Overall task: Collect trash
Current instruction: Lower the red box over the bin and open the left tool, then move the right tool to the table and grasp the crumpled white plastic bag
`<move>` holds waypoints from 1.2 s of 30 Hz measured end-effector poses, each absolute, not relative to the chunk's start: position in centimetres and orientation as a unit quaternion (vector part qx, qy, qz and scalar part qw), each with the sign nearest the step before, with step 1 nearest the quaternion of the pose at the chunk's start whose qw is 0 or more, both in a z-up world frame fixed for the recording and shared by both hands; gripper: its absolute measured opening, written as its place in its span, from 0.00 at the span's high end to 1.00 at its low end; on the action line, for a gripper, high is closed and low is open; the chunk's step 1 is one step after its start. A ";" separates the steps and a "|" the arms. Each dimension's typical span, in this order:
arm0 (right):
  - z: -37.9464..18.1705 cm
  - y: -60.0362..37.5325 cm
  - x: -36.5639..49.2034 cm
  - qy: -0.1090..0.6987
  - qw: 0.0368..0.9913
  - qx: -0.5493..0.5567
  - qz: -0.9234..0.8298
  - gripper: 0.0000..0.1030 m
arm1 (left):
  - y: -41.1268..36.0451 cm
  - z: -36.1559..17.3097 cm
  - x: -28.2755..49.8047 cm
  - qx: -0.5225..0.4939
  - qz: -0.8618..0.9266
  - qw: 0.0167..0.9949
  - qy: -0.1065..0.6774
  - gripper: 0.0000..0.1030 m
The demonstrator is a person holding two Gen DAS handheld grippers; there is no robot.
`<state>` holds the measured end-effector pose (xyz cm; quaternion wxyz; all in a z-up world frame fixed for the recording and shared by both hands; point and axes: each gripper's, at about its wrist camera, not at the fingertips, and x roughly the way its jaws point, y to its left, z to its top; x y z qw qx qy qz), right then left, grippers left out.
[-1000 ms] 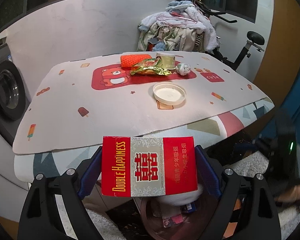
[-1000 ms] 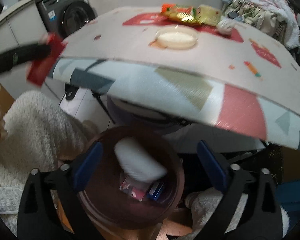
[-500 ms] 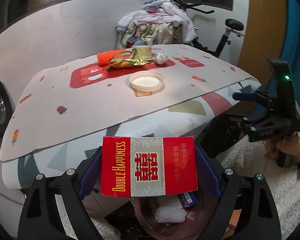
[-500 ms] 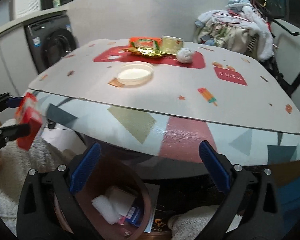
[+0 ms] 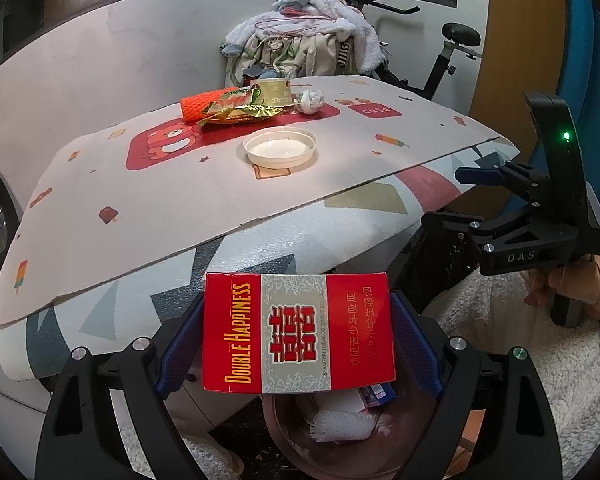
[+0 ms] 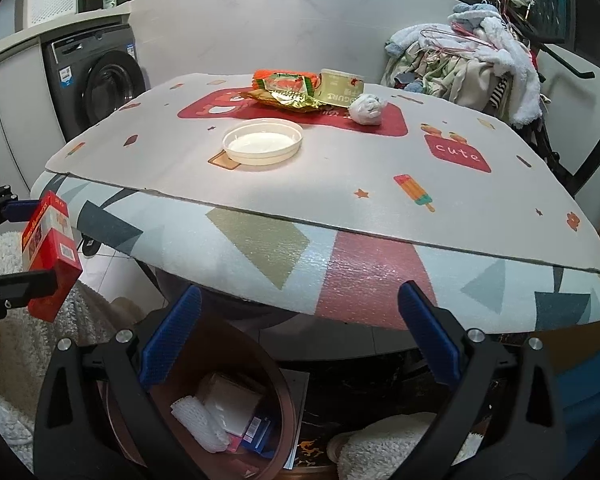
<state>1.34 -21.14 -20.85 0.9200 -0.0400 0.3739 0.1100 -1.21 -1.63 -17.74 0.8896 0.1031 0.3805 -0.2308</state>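
Left gripper [image 5: 298, 334] jaws pinch a red Double Happiness cigarette pack [image 5: 298, 332] by its two short ends, held off the bench [image 6: 340, 184] edge, above the brown trash bin [image 6: 288, 412]. The pack looks light, thin card, probably crushable if empty; the end grip suits it, so keep the squeeze gentle. Right gripper [image 6: 298, 338] jaws are spread, nothing between them. The bin holds white foam netting [image 6: 196, 420], a whitish packet and a blue carton. On the bench: shallow plastic lid [image 6: 263, 141], gold snack wrapper [image 6: 288, 100], yogurt cup [image 6: 340, 88], crumpled tissue [image 6: 365, 110], orange netting [image 5: 198, 104].
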 end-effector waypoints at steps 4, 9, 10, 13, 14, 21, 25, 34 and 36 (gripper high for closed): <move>-20.8 -21.3 1.4 0.374 0.920 -0.037 0.108 0.06 | -1.7 -17.9 -1.2 0.104 -0.232 0.888 0.383 0.17; -20.8 -21.3 1.4 0.375 0.920 -0.037 0.108 0.06 | -1.9 -18.2 -0.9 0.104 -0.239 0.882 0.392 0.10; -20.8 -21.3 1.4 0.375 0.920 -0.037 0.108 0.06 | -1.9 -18.2 -0.9 0.106 -0.236 0.883 0.391 0.08; -20.8 -21.3 1.4 0.375 0.920 -0.038 0.108 0.06 | -1.8 -18.1 -0.9 0.105 -0.226 0.887 0.388 0.08; -20.9 -21.2 1.4 0.375 0.920 -0.039 0.108 0.06 | -1.6 -18.1 -0.8 0.103 -0.220 0.889 0.388 0.08; -20.9 -21.2 1.4 0.376 0.919 -0.039 0.109 0.06 | -0.3 -18.1 -0.1 0.077 -0.189 0.896 0.394 0.08; -21.1 -21.2 1.4 0.377 0.919 -0.039 0.109 0.06 | 0.0 -18.0 0.1 0.073 -0.181 0.898 0.394 0.08; -21.0 -21.1 1.4 0.377 0.919 -0.039 0.108 0.06 | -0.1 -18.1 0.0 0.078 -0.175 0.899 0.394 0.08; -21.0 -21.1 1.4 0.378 0.919 -0.038 0.108 0.06 | -0.1 -18.1 0.1 0.078 -0.173 0.899 0.394 0.08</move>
